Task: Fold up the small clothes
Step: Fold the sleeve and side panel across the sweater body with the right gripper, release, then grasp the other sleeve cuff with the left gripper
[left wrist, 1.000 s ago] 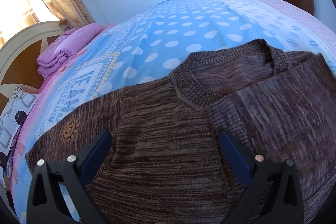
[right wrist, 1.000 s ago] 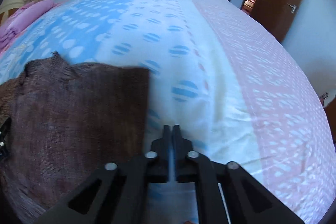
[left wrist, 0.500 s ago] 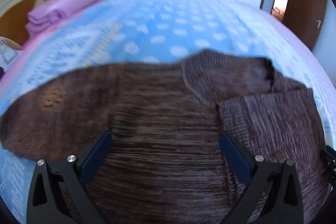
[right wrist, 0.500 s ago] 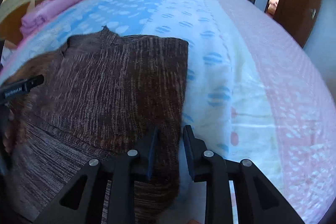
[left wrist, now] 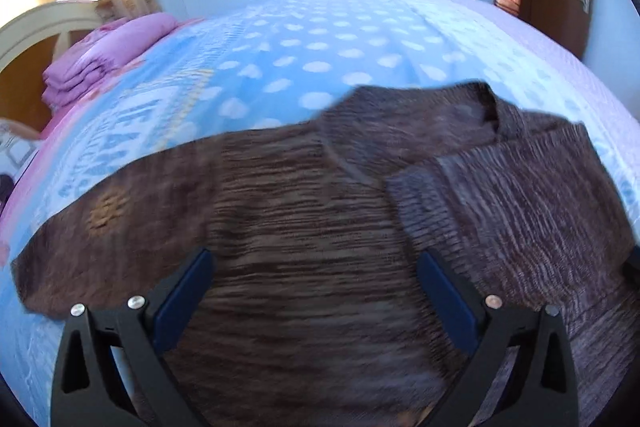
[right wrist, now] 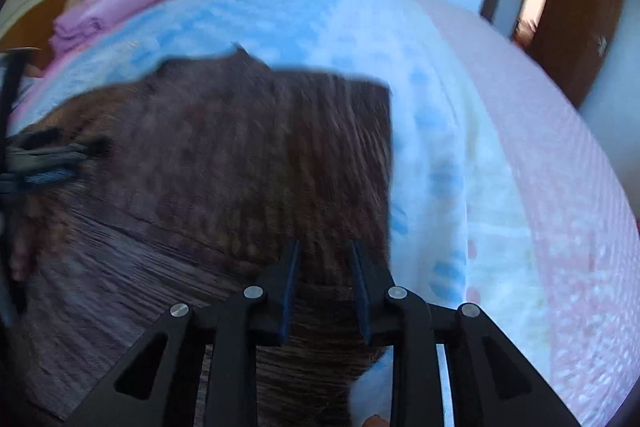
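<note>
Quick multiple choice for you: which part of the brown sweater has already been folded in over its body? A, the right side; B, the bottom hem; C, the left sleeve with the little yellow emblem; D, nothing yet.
A: on the brown sweater the right side lies doubled over the body beside the collar, while the left sleeve lies spread flat on the bed.

1. Brown marled knit sweater (left wrist: 304, 227), spread flat on the blue polka-dot bedspread (left wrist: 320, 43), ribbed neckline (left wrist: 400, 131) turned toward the far side of the bed
2. Its right side folded inward over the body, leaving a straight vertical edge (right wrist: 389, 163)
3. Its left sleeve (left wrist: 100, 227) stretched out sideways, unfolded, marked with a small yellow sun-like motif (left wrist: 105, 210)
</note>
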`<action>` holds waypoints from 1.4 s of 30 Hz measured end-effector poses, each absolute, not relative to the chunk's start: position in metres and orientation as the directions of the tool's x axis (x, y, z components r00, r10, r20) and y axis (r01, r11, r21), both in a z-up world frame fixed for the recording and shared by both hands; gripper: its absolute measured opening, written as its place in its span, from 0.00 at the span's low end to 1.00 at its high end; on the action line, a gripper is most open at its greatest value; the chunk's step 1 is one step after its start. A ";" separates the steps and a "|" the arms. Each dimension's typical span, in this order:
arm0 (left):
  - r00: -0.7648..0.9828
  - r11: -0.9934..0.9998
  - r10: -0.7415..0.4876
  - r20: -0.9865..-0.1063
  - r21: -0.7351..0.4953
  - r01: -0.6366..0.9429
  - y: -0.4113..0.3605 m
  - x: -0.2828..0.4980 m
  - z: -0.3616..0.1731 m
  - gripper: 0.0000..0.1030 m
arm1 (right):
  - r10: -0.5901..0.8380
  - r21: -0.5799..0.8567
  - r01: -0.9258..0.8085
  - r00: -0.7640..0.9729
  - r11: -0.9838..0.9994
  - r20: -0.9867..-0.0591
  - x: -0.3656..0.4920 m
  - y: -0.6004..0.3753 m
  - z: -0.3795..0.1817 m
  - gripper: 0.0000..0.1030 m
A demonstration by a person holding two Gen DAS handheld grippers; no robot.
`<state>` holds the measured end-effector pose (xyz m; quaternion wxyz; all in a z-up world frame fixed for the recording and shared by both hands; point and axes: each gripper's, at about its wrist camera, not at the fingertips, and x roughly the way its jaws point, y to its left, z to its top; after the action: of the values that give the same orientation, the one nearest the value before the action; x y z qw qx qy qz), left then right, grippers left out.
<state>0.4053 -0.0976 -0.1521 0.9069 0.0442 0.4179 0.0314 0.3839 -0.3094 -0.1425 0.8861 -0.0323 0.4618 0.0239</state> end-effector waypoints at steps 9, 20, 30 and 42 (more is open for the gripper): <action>0.723 0.966 0.258 -0.641 0.186 -0.179 0.023 0.348 -0.107 1.00 | 0.049 -0.054 -0.138 0.646 0.989 -0.761 0.375 -0.266 -0.103 0.28; 0.552 0.850 0.499 -0.668 0.252 -0.463 0.184 0.315 -0.138 1.00 | 0.089 -0.106 -0.260 0.640 0.960 -0.763 0.388 -0.195 -0.145 0.32; 0.602 0.860 0.367 -0.709 0.013 -0.510 0.221 0.326 -0.140 1.00 | 0.034 -0.158 -0.224 0.667 0.962 -0.744 0.385 -0.190 -0.147 0.44; 0.617 0.894 0.159 -0.771 -0.152 -0.420 0.226 0.354 -0.144 0.09 | 0.046 -0.121 -0.200 0.670 0.972 -0.741 0.385 -0.200 -0.147 0.52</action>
<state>0.3541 0.2262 -0.1441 0.8846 -0.1610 0.4060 0.1638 0.3847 -0.2000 -0.1466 0.9088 -0.0962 0.4004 0.0677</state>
